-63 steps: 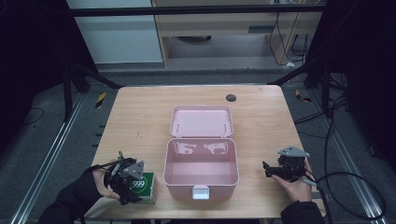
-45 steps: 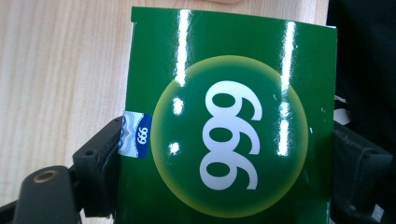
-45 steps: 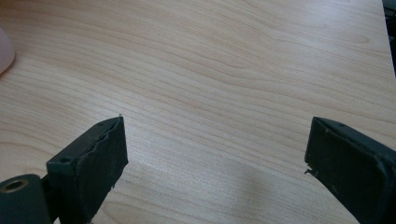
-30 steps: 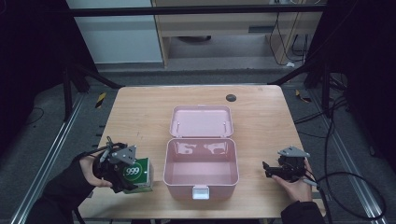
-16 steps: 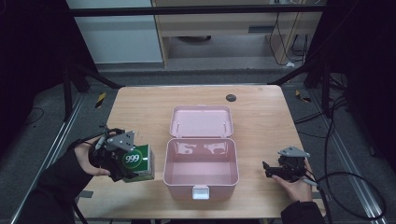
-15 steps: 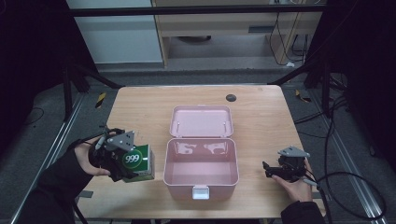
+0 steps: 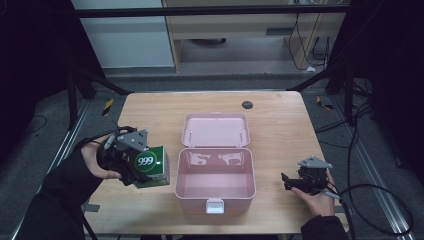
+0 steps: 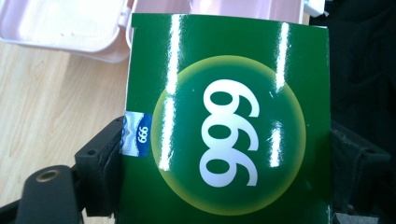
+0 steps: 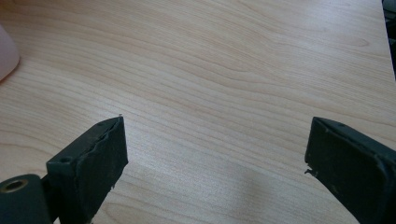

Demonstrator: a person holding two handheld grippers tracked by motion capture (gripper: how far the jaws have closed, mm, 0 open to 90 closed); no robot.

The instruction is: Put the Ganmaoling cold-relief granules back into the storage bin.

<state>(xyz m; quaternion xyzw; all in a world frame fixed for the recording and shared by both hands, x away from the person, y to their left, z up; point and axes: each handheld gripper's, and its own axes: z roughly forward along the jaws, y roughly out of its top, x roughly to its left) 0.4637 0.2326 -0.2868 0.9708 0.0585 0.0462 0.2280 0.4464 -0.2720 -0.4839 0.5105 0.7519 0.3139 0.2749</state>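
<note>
I count one green "999" box clamped in my left gripper, one open pink case; right gripper gapes wide, empty.

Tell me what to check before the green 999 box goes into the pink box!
1. Grip on the green 999 box: the left gripper has a jaw on each side of it. Ok.
2. Pink box open: its lid lies flat behind it. Ok.
3. Room inside: the high view shows nothing in it. Ok.
4. Box over the opening: it is to the left of the pink box, not above it. Not ok.
5. Right gripper out of the way: jaws apart with nothing between them, to the right of the pink box. Ok.
6. Whether the box will fit: cannot tell.
</note>
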